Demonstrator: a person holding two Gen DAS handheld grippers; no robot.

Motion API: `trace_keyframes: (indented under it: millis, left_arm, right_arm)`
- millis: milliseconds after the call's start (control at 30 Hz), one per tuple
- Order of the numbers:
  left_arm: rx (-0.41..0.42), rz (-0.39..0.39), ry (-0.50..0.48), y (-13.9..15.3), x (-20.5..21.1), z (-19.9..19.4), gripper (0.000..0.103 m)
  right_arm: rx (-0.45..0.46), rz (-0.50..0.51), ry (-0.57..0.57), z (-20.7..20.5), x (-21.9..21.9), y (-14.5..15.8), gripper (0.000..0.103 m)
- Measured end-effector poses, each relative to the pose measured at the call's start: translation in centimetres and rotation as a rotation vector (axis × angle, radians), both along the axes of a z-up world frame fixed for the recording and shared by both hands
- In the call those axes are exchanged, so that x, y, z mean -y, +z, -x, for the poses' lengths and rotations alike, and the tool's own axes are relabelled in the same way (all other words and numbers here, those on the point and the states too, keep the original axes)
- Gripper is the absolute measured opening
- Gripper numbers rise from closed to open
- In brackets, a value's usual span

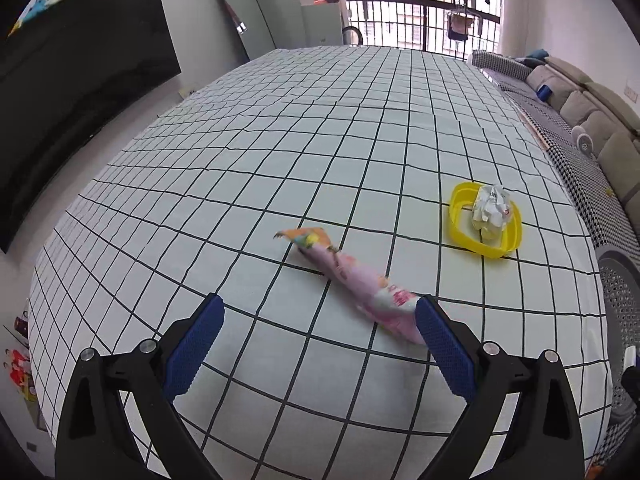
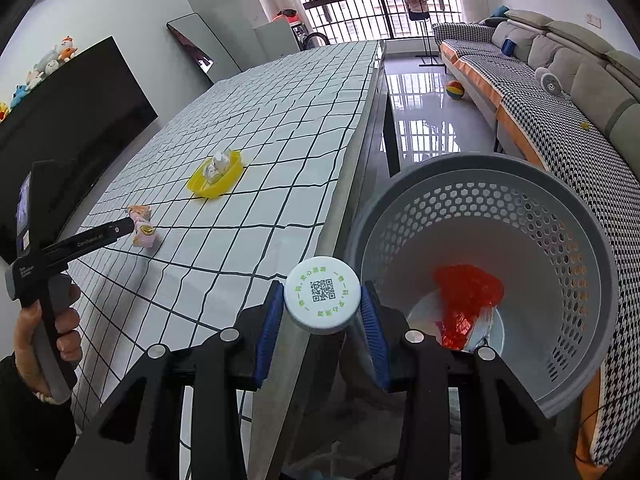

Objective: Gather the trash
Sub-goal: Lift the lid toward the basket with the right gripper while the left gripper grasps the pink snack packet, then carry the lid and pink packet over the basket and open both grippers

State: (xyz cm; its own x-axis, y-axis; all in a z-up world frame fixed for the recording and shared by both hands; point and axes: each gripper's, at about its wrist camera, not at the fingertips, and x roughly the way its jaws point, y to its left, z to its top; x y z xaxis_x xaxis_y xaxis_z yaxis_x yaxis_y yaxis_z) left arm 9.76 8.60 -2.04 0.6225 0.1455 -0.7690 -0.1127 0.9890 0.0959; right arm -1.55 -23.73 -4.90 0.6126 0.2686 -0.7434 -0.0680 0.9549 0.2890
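A long pink snack wrapper (image 1: 352, 276) lies on the checked tablecloth (image 1: 280, 140). My left gripper (image 1: 320, 302) stands open just above it, and the wrapper's near end reaches the right finger's blue pad (image 1: 444, 344). In the right wrist view the left gripper (image 2: 132, 228) points at the same wrapper (image 2: 144, 234). My right gripper (image 2: 322, 304) is shut on a white round cap (image 2: 322, 294) printed with a QR code. It hangs over the table's edge, left of a grey perforated basket (image 2: 480, 164). What lies below the cap is hidden.
A yellow dish (image 1: 456, 216) with crumpled white paper (image 1: 490, 208) sits on the table's right side, also in the right wrist view as the dish (image 2: 200, 186). Red plastic trash (image 2: 468, 296) lies in the basket. A houndstooth sofa (image 2: 560, 128) stands beyond the basket.
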Motion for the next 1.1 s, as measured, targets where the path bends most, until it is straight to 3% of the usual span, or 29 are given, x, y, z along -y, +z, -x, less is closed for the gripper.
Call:
trace_keyframes:
  millis: [167,600,900,1033,1100]
  left_arm:
    - [0.008,0.019,-0.004,0.4,0.2,0.0,0.095]
    - [-0.06,0.031,0.063,-2.5,-0.4,-1.0,0.091]
    - [-0.085,0.08,0.04,-3.1,-0.4,-1.1,0.053]
    - [-0.085,0.088,0.02,-3.0,-0.3,-0.8,0.03]
    - [-0.076,0.084,0.01,-2.8,-0.2,-0.4,0.026]
  right_arm:
    - [-0.001,-0.001,0.007,-0.3,-0.2,-0.2,0.038]
    - [-0.016,0.0,-0.002,-0.6,-0.1,-0.8,0.038]
    - [-0.018,0.002,0.0,-0.6,-0.1,-0.8,0.038]
    - [-0.014,0.006,0.002,-0.5,-0.3,-0.6,0.038]
    - [-0.011,0.007,0.002,-0.4,-0.3,-0.5,0.038]
